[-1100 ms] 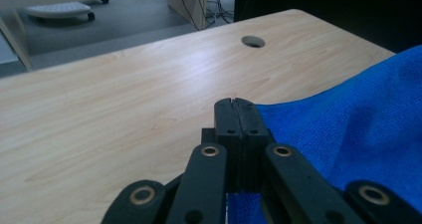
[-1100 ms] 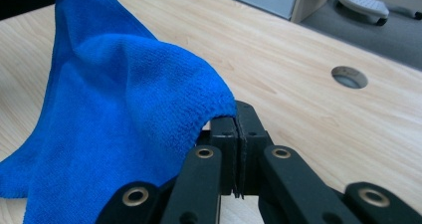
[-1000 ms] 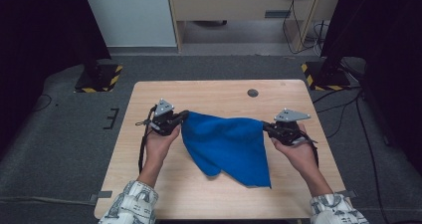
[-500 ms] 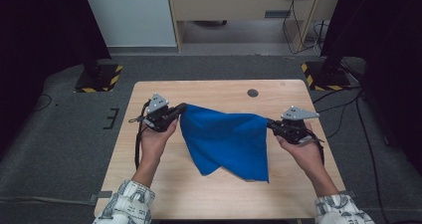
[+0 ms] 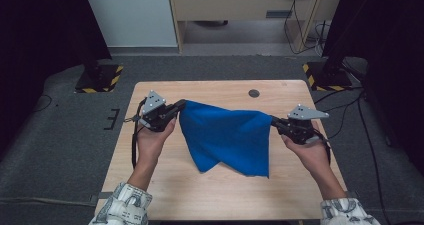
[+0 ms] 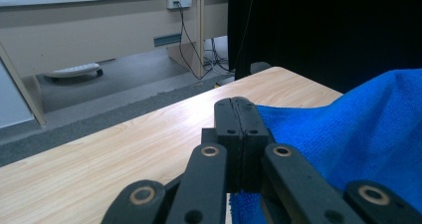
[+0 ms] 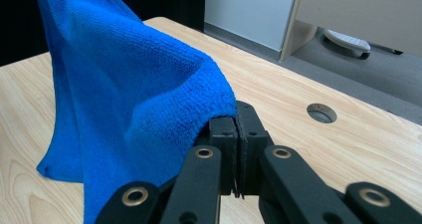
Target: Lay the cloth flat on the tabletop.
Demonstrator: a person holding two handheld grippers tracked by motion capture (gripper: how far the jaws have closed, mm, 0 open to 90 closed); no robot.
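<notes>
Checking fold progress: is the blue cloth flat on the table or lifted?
Lifted. The blue cloth hangs between the left tool and right tool, sagging toward the table.

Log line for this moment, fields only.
left gripper: shut on blue cloth | right gripper: shut on blue cloth | cloth: hanging between, over table

Lab or test room, not a home. Bare wooden table (image 5: 225,195) on grey carpet (image 5: 65,150), black curtains at 9 and 3 o'clock, hazard-striped stand bases (image 5: 100,80) at 10 and 2, wall socket (image 6: 180,0) with trailing cables and a plain cabinet (image 5: 240,5) at 12.
</notes>
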